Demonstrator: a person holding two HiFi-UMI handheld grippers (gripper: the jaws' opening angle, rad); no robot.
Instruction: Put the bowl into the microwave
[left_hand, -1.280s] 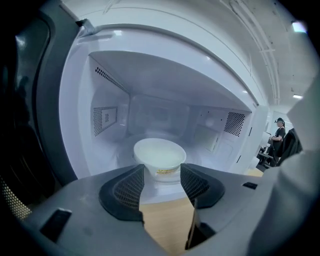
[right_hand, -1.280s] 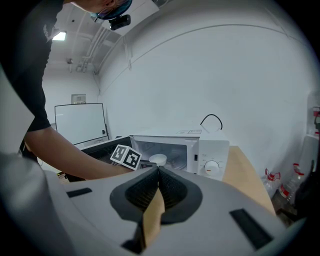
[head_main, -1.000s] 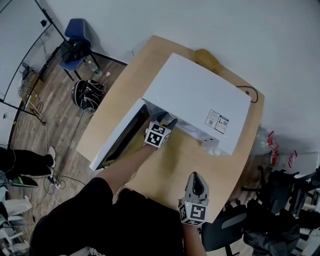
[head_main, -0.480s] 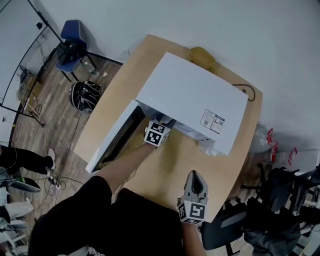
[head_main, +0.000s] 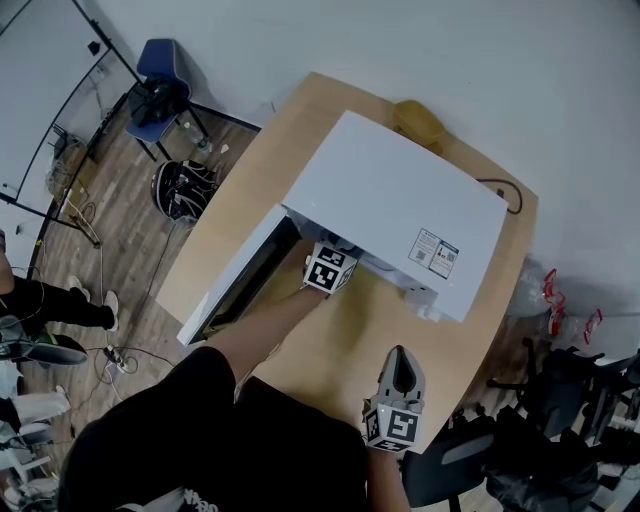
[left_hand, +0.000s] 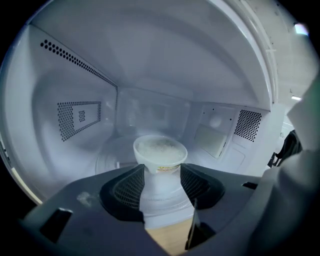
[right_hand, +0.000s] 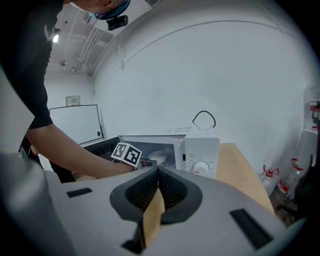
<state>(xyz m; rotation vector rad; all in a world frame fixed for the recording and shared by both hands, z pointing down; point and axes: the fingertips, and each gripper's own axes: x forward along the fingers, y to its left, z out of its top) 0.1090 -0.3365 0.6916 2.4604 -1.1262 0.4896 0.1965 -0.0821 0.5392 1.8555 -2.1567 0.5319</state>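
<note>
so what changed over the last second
Barely anything: the left gripper seems to have pushed slightly deeper into the open microwave, jaws on the bowl. Nothing taken hold of or let go. The right gripper stayed over the table edge; the door stayed open.

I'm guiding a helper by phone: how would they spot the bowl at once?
Find the white microwave on the wooden table, its door swung open. Inside the cavity, between the fingers of the left gripper, is a small white bowl of something pale and grainy, the only dish in there.
</note>
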